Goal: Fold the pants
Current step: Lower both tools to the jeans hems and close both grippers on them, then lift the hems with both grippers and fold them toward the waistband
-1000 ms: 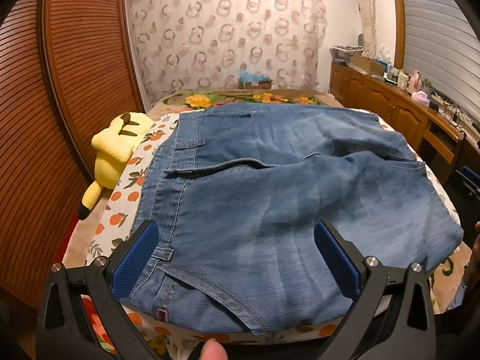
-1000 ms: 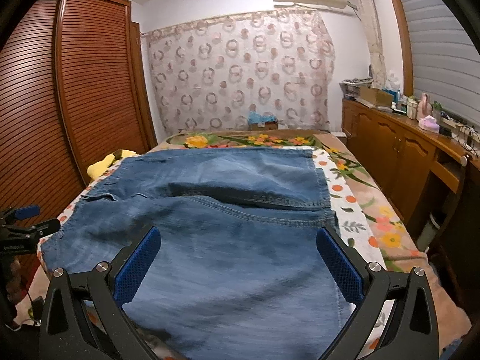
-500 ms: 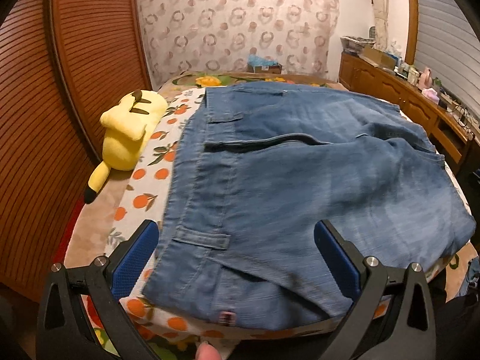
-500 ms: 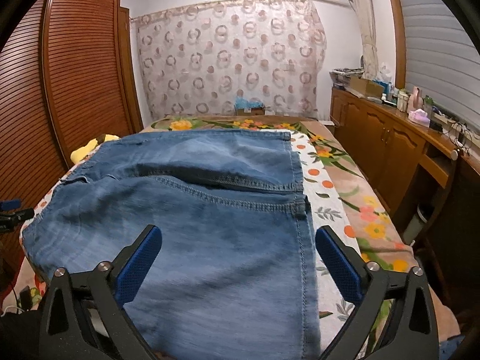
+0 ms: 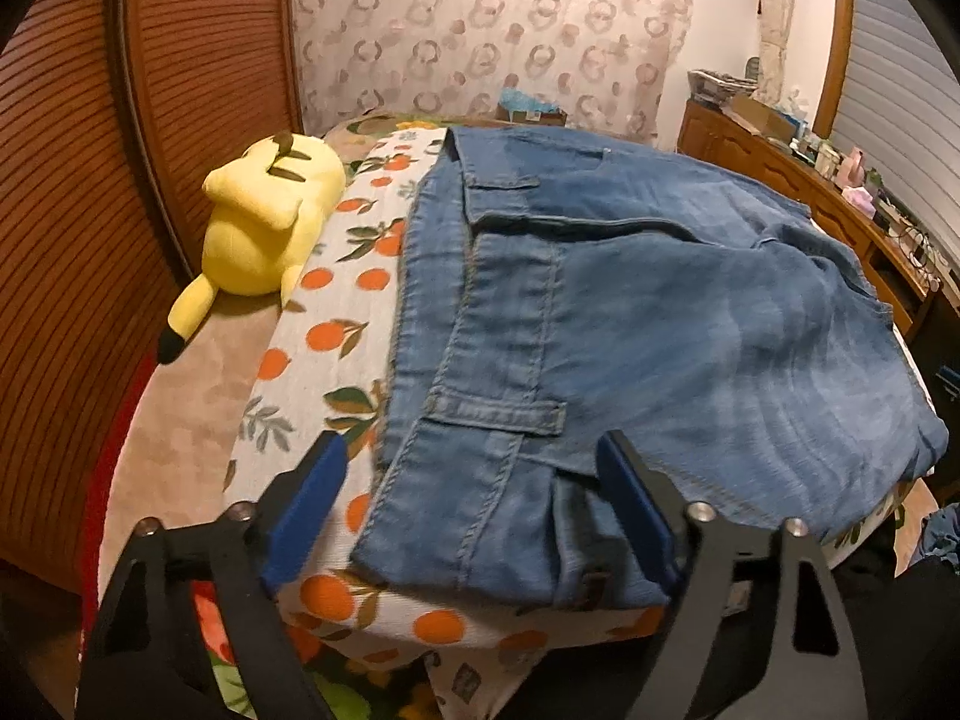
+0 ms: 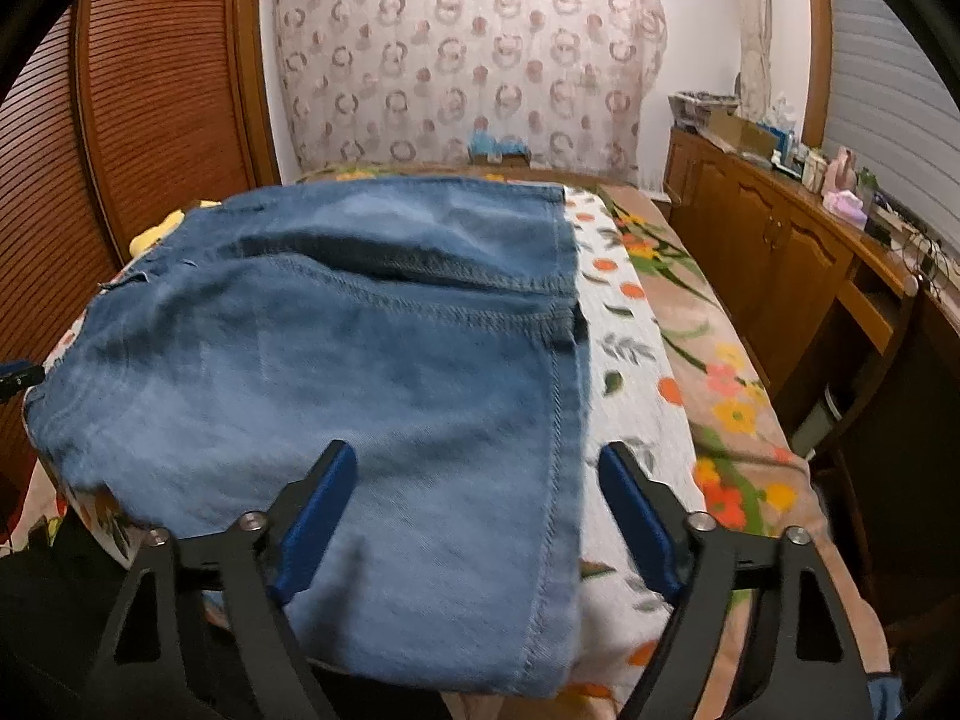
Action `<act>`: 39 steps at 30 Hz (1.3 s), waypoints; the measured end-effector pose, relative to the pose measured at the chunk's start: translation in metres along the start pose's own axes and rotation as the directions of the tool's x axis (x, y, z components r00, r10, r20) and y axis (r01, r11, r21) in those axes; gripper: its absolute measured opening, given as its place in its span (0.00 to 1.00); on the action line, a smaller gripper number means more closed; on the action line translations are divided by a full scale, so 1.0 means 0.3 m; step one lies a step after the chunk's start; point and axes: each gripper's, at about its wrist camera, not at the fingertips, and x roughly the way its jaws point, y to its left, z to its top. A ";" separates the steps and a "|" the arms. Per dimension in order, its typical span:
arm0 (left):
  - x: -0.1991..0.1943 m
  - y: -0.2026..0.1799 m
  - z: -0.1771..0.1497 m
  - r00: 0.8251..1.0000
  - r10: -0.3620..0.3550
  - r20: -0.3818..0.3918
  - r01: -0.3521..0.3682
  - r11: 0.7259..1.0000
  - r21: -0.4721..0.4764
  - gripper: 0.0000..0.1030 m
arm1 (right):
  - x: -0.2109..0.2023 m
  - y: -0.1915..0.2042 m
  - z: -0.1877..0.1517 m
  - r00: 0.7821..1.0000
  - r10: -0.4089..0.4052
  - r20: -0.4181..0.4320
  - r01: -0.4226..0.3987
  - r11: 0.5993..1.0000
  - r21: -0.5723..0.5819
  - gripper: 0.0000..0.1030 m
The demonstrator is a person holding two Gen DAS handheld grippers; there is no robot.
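1. The pants (image 5: 690,324), blue denim, look soft yet fairly heavy; they should drape and sag, so the stitched near corners give the firmest hold.
2. They lie on the bed (image 5: 336,360), already doubled over, pockets and seams showing.
3. The left claw (image 5: 474,510) and the right claw (image 6: 474,516) are both closing around the near edge, pads not yet pressing.

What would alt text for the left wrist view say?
Blue jeans lie folded on a bed with an orange-print cover; the left gripper is closing over their near corner, not yet pinching it. A yellow plush lies to the left.
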 end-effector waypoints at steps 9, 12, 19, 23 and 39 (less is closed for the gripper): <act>-0.003 0.064 -0.028 0.999 0.029 -0.027 -0.028 1.000 0.005 0.59 | -0.039 -0.002 -0.011 0.998 0.018 -0.061 -0.018 1.000 -0.009 0.72; 0.018 0.080 -0.043 0.998 0.032 -0.050 -0.032 0.999 0.001 0.56 | -0.043 -0.005 -0.028 0.997 0.018 -0.072 -0.019 1.000 -0.014 0.72; 0.021 0.089 -0.056 0.999 0.003 -0.045 -0.003 1.000 -0.013 0.49 | -0.016 -0.039 -0.058 0.993 0.026 -0.114 -0.025 1.000 0.011 0.72; 0.013 0.075 -0.062 0.999 -0.027 -0.033 0.027 1.000 -0.003 0.35 | -0.031 -0.040 -0.074 0.993 0.025 -0.119 -0.024 1.000 0.013 0.72; -0.018 0.050 -0.049 1.000 -0.024 0.002 0.023 0.999 0.042 0.03 | -0.019 -0.027 -0.051 0.992 0.067 -0.107 -0.069 0.998 -0.011 0.14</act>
